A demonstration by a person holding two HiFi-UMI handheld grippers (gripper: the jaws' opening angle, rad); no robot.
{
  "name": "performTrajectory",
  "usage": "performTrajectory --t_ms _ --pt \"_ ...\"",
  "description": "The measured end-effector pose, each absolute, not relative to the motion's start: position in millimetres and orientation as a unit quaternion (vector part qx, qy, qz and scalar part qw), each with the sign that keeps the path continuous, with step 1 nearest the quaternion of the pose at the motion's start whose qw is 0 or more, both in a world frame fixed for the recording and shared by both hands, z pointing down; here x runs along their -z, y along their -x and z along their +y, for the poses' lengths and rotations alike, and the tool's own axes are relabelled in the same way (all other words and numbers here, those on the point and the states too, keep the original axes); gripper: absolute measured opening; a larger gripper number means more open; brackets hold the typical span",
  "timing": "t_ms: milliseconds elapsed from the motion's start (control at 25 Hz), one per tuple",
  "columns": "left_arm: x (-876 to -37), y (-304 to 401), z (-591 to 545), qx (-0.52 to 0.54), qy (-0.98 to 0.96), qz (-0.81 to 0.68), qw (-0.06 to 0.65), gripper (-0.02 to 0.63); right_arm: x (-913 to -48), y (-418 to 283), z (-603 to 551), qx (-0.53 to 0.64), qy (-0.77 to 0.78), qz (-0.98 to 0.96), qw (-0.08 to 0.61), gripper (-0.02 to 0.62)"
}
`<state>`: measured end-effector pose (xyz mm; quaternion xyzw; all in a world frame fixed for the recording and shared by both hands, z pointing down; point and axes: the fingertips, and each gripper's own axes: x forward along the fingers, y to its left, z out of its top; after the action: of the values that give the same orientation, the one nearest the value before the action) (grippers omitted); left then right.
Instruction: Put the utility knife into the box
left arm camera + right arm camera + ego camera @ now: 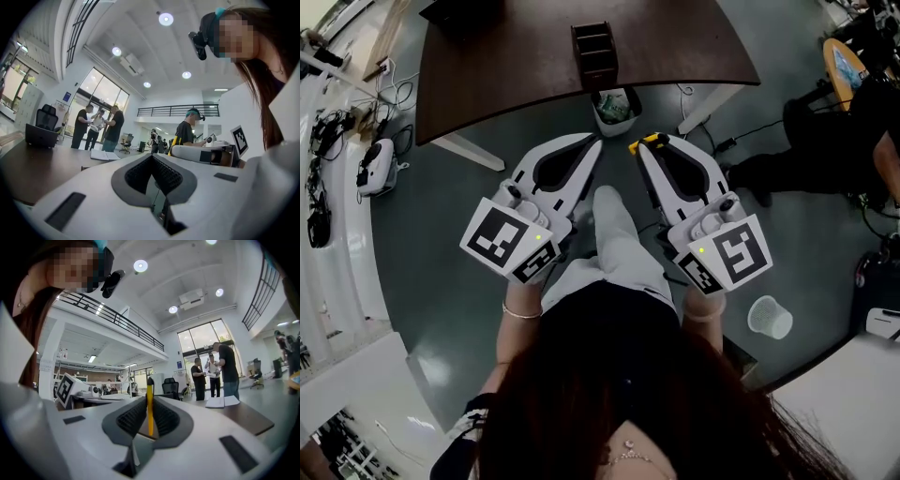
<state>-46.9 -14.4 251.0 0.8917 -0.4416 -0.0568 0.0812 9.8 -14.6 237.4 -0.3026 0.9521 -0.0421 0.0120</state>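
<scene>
Right gripper: I have it clamped on the utility knife, a thin yellow strip pinched between the ribbed pads.
Left gripper: jaws brought together at the tips, nothing between them.
Knife position: at the very tip of the right gripper, short of the tabletop edge and over the floor.
Knife axis: it stands upright across the jaws in the right gripper view, seen edge-on. I judge its long axis runs roughly up and down, not along the jaws.
Box: dark, with compartments, on the tabletop ahead of the knife and a little to its left, well apart from it.
Nearer gripper: both tips sit about equally far from the box. The right one carries the load, so I judge the move is its own: forward and slightly left.
Left gripper in head view: beside the right, apart from it.
Head view only: the box and the gap still to cross.
Right gripper view only: the grip on the knife. I cannot find the box in it.
</scene>
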Motion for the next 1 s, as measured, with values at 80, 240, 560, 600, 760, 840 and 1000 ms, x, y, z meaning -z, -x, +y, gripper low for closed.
performTrajectory --t_ms 80,240,560,600,760,840,1000 --pt "-254 50 -40 0.055 -0.89 -0.444 0.082 0.001 -240 -6 -41 0.046 0.299 0.953 0.015 0.051" --pt "-250 53 -97 0.051 -0.888 -0.45 0.08 0.001 -237 -2 -101 0.049 0.289 0.956 0.024 0.051" --pt "-232 62 -189 0.056 -0.874 -0.478 0.074 0.0 -219 5 -197 0.047 0.262 0.963 0.03 0.051" --pt "-234 62 -198 0.055 -0.872 -0.481 0.074 0.001 -220 4 -206 0.048 0.259 0.964 0.031 0.051" --pt "-241 70 -221 0.052 -0.867 -0.49 0.079 0.0 -225 12 -230 0.051 0.252 0.966 0.033 0.051" --pt "-240 77 -231 0.051 -0.867 -0.489 0.077 0.0 -225 19 -240 0.053 0.251 0.966 0.034 0.051" --pt "-239 81 -249 0.048 -0.871 -0.483 0.077 0.0 -226 24 -257 0.055 0.257 0.964 0.034 0.051"
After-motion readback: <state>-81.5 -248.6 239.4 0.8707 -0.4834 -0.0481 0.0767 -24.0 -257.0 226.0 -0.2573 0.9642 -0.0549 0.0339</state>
